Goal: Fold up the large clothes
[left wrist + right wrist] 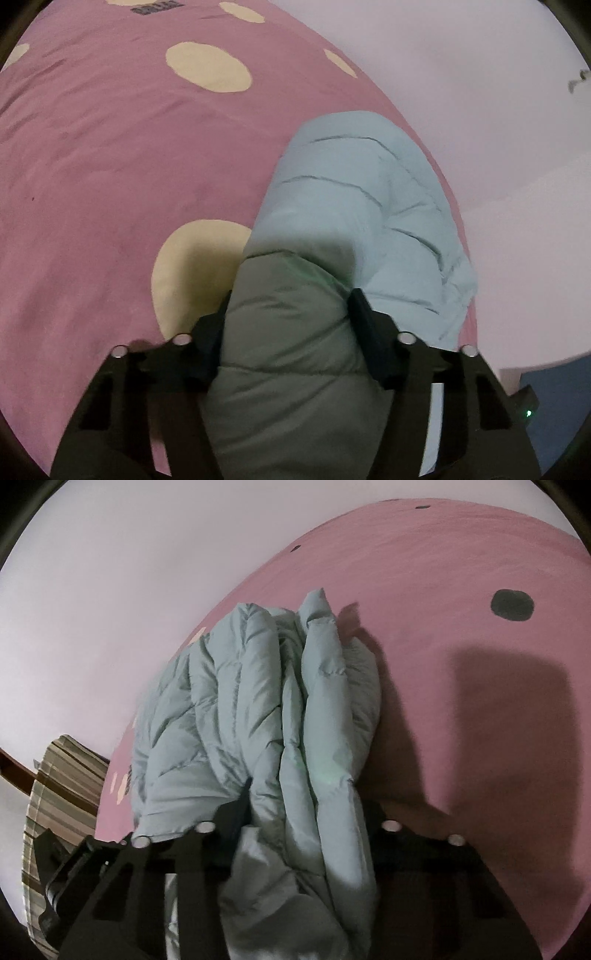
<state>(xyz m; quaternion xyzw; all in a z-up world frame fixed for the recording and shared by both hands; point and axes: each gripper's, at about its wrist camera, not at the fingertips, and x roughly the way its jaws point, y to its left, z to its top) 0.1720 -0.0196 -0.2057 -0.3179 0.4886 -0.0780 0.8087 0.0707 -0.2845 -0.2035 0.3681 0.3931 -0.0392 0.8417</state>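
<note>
A pale blue quilted puffer jacket point(354, 192) lies on a pink bedspread point(110, 184) with cream dots. In the left wrist view my left gripper point(290, 299) is shut on a thick fold of the jacket, which fills the gap between the black fingers point(364, 314). In the right wrist view the jacket point(258, 709) is bunched in upright folds, and my right gripper point(299, 790) is shut on several layers of it. The right finger there is mostly hidden by fabric.
The pink bedspread point(461, 590) has dark grey dots on the right side. A pale wall point(480, 92) runs along the bed's far edge. A striped cushion or chair point(62, 794) stands at the lower left in the right wrist view.
</note>
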